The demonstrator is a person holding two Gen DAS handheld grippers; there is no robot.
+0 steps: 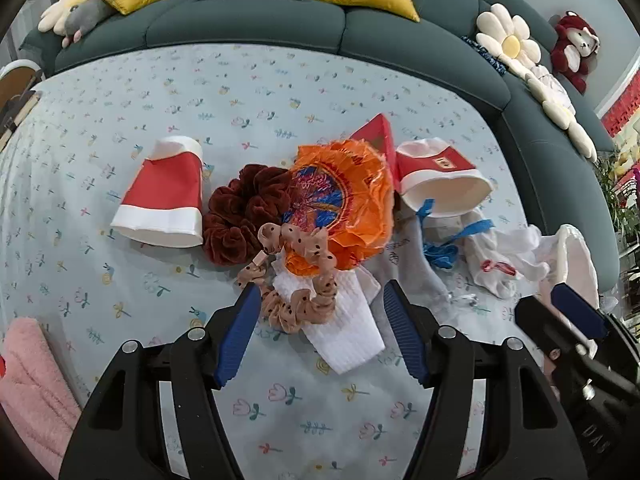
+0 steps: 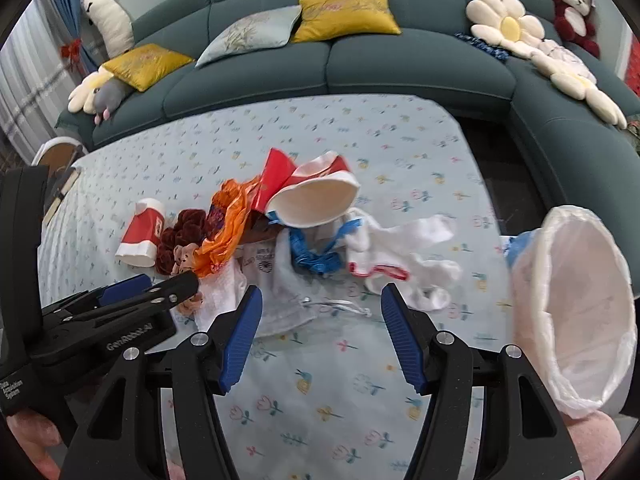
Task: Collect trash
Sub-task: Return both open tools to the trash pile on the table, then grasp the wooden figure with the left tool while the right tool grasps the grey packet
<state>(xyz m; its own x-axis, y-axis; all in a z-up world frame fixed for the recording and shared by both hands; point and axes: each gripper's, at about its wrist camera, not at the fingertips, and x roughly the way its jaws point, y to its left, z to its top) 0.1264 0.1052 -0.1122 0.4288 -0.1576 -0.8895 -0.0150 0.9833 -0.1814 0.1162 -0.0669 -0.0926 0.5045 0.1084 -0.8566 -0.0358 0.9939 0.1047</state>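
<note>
Both sets of tongs are seen spread wide and empty, the left gripper [image 1: 318, 332] poised over the spotted scrunchie [image 1: 298, 304] and white sock [image 1: 348, 332], the right gripper [image 2: 320, 334] over the grey cloth just right of them. The trash lies in one heap on the flowered tablecloth [image 1: 280, 92]: an orange wrapper [image 1: 340, 204] at its middle, a tipped paper cup [image 1: 162, 196] left of the wrapper, a second cup [image 1: 440, 178] and red carton [image 1: 376, 136] right of it, and the lined bin [image 2: 576, 308] well to the right. The approach step is judged in hand; next, trash must be singled out from the scrunchies and socks.
</note>
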